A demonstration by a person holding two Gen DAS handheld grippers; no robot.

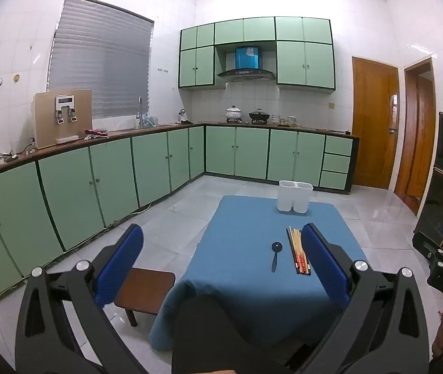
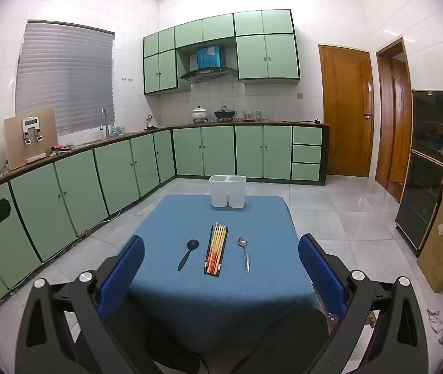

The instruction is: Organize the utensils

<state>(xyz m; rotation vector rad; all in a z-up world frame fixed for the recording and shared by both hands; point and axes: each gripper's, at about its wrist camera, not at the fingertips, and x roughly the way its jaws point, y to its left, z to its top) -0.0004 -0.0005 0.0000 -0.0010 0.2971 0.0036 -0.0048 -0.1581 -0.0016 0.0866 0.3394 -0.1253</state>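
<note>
Both claws, left gripper (image 1: 221, 268) and right gripper (image 2: 221, 275), spread wide, holding nothing | white plastic two-part holder (image 2: 227, 191) at blue tablecloth's (image 2: 221, 296) far edge | black plastic spoon (image 2: 188, 254), bundle of wooden chopsticks (image 2: 216, 249), shiny metal spoon (image 2: 244, 253) lie apart mid-table

Utensils laid out in a row on the blue table, holder still empty

Black spoon (image 2: 188, 254) left, bundle of chopsticks (image 2: 216, 249) in the middle, metal spoon (image 2: 244, 252) right, all flat, handles toward the camera. White two-compartment holder (image 2: 227, 190) stands upright at the far edge.
</note>
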